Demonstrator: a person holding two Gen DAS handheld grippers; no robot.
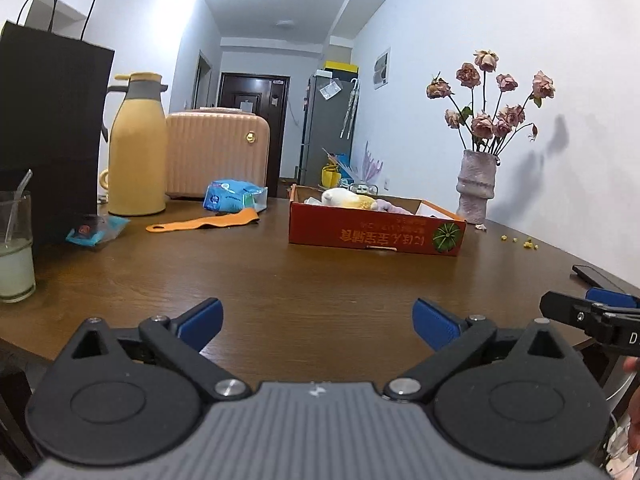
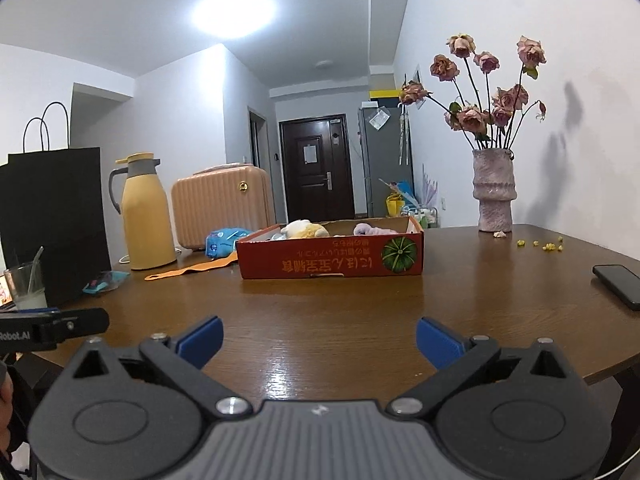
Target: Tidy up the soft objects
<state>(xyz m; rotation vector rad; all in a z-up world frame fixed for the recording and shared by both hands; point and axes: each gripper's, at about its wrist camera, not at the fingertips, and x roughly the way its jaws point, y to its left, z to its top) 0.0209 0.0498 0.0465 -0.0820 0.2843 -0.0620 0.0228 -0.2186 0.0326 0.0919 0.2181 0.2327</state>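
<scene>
1. You are holding the left hand-held gripper (image 1: 318, 320) low at the bottom centre of its frame, jaws spread wide and carrying nothing.
2. You are holding the right hand-held gripper (image 2: 319, 338) likewise at the bottom centre of its own frame, jaws wide and empty; its tip is also showing at the right edge of the left view.
3. The red cardboard box (image 2: 330, 258) is sitting mid-frame on the worktop (image 2: 360, 320), well apart from both tools.
4. The soft objects are lying inside that box: a yellow-and-white plush (image 2: 304, 229) toward its left end and a lilac soft item (image 2: 374, 230) toward its right. The box appears to be serving as their collecting place.
5. Outside the box, a blue soft packet (image 1: 232, 196) and an orange strap (image 1: 204, 223) are lying left of centre in the left view, near the yellow flask (image 1: 138, 148). Whether these belong to the task I cannot tell.
6. In my judgement, both tools are standing clear of the box because no grasp is under way; a reach across bare worktop would be needed for either loose item.
</scene>
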